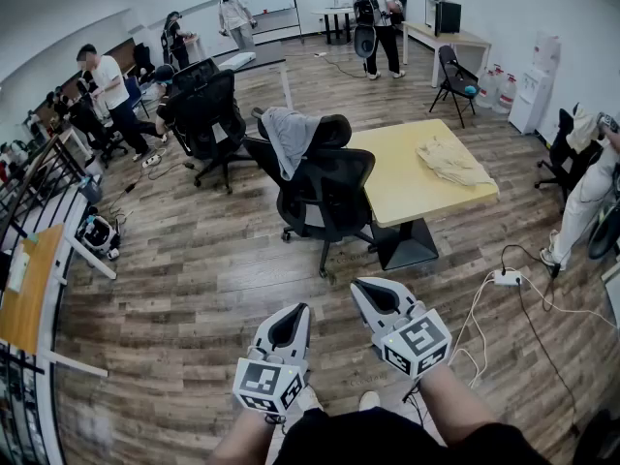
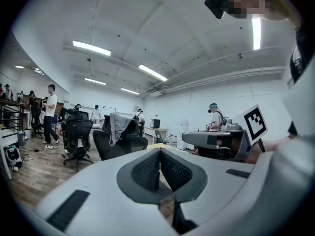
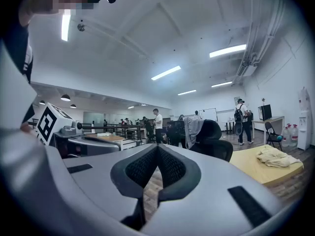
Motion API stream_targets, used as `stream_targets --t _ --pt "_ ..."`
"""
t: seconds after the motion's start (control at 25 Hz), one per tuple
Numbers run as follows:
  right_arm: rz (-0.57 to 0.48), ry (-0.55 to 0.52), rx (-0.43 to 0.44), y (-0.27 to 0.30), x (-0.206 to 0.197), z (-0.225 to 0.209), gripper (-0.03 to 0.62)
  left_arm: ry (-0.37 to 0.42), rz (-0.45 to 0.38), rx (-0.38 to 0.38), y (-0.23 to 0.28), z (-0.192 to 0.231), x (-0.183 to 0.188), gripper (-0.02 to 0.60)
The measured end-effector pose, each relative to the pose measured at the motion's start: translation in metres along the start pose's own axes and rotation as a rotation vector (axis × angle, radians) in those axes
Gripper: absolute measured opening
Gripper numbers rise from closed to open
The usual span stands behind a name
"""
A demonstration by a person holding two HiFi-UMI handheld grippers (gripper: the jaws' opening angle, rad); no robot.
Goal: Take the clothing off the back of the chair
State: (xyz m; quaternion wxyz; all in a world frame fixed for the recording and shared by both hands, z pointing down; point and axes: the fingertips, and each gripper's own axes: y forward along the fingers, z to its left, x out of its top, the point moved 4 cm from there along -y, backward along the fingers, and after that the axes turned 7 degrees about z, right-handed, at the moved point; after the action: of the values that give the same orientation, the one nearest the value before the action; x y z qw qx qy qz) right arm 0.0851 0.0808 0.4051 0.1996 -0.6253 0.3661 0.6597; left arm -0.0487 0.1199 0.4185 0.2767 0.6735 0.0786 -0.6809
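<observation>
L claw (image 1: 300,308), R claw (image 1: 358,285): 2 total, both fully closed, empty; 1 grey garment (image 1: 289,136) over 1 chair (image 1: 335,129) back.

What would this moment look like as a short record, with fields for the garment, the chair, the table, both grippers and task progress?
garment: grey garment, draped over a chair back
chair: black office chair, behind a second black chair, beside the table
table: yellow table, with a cream cloth lying on it
left: left gripper, jaws together, nothing between them
right: right gripper, jaws together, nothing between them
progress: not begun; both grippers are far short of the chair and the garment is untouched
</observation>
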Motion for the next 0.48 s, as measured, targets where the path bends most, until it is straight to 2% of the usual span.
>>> stream_targets --t 0.48 --pt "-0.009 0.015 -0.004 0.0017 0.0033 0.0059 0.012 0.001 -0.006 -0.006 -0.0072 0.0056 0.0023 0.018"
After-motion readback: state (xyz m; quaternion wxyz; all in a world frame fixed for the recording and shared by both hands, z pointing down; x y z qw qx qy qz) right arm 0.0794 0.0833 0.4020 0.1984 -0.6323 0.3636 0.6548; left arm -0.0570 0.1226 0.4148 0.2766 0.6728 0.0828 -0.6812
